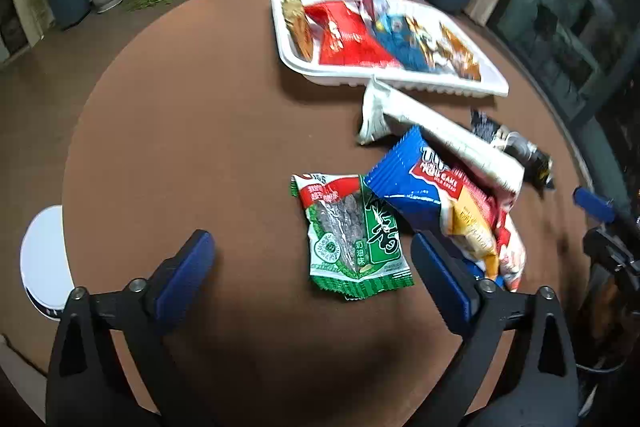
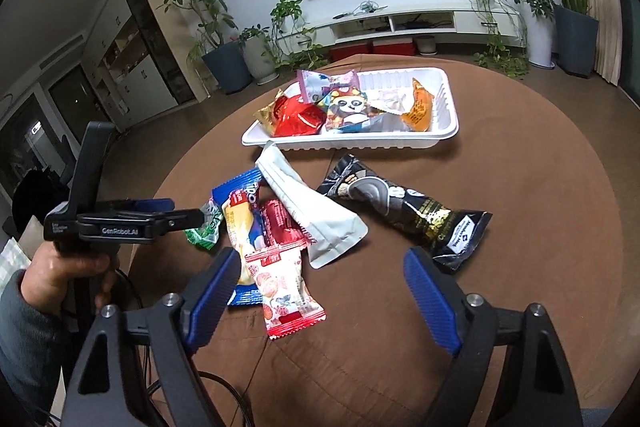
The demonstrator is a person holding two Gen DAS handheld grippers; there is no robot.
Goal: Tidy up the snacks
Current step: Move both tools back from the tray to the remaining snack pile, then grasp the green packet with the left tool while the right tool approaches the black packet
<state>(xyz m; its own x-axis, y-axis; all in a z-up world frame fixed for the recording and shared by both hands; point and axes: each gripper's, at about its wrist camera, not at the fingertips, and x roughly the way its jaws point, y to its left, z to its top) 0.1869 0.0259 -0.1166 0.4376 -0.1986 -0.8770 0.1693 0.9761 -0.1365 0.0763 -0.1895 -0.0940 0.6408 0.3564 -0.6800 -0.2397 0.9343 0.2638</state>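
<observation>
We held a gripper in each hand above a round table [image 1: 180, 107] with a brown cloth. The left gripper [image 1: 312, 259] was released, with its blue pads spread wide. A green snack packet [image 1: 352, 239] lay flat on the cloth in the gap between the pads, nearer to the right one, and we could not see either pad pressing on it. The right gripper [image 2: 320, 275] was released too, with its jaws wide apart. A pink-and-white packet [image 2: 286, 291] lay just beside its left pad, but nothing was grasped.

The snacks were in two groups. Some were already inside the white tray [image 2: 448, 107] on the far side of the table: a red packet [image 2: 298, 119], a packet with a panda picture [image 2: 348, 107] and an orange one [image 2: 420, 107], among others. The rest lay loose in a heap on the cloth in front of the tray. There, a blue roll cake packet [image 1: 404, 179] overlapped the edge of the green one. A long white pouch [image 2: 308, 207] rested across the heap, with one end near the tray wall. A black packet [image 2: 404, 207] lay on the right side of the heap, just beside the white pouch.

In the right wrist view, a hand [image 2: 64, 275] in a grey sleeve held the left gripper over the green packet.
</observation>
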